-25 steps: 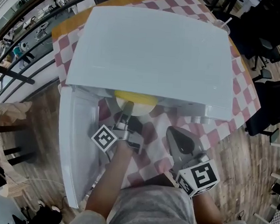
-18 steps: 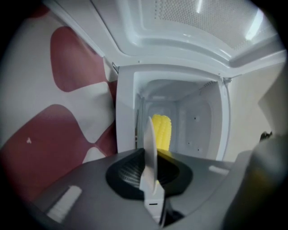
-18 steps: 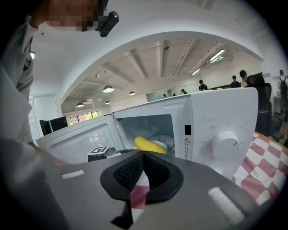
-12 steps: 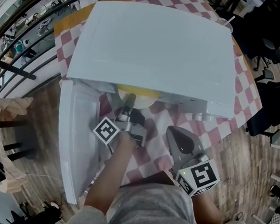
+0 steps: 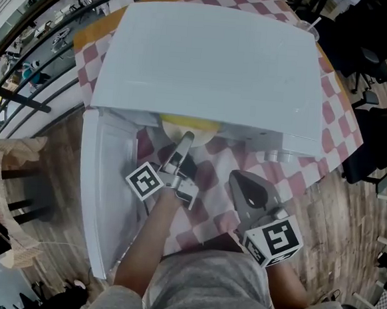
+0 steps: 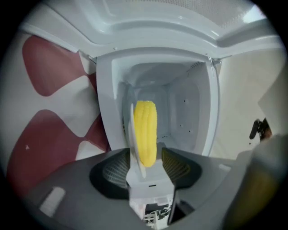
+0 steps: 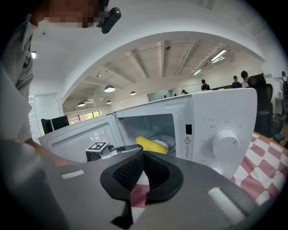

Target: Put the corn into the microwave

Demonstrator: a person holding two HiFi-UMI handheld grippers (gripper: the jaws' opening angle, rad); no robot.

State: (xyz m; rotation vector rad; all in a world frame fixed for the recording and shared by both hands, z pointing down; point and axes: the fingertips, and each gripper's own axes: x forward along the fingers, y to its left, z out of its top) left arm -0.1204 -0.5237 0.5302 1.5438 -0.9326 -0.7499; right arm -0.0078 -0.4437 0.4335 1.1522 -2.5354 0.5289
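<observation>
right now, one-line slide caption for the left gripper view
Left gripper jaws opening around the corn cob inside the open microwave

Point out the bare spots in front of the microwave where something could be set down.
Free: the checked cloth between the left gripper and the right gripper, and the strip right of the right gripper before the microwave front. Crowded: the microwave mouth, where the left gripper's jaws are opening with the corn between them.
</observation>
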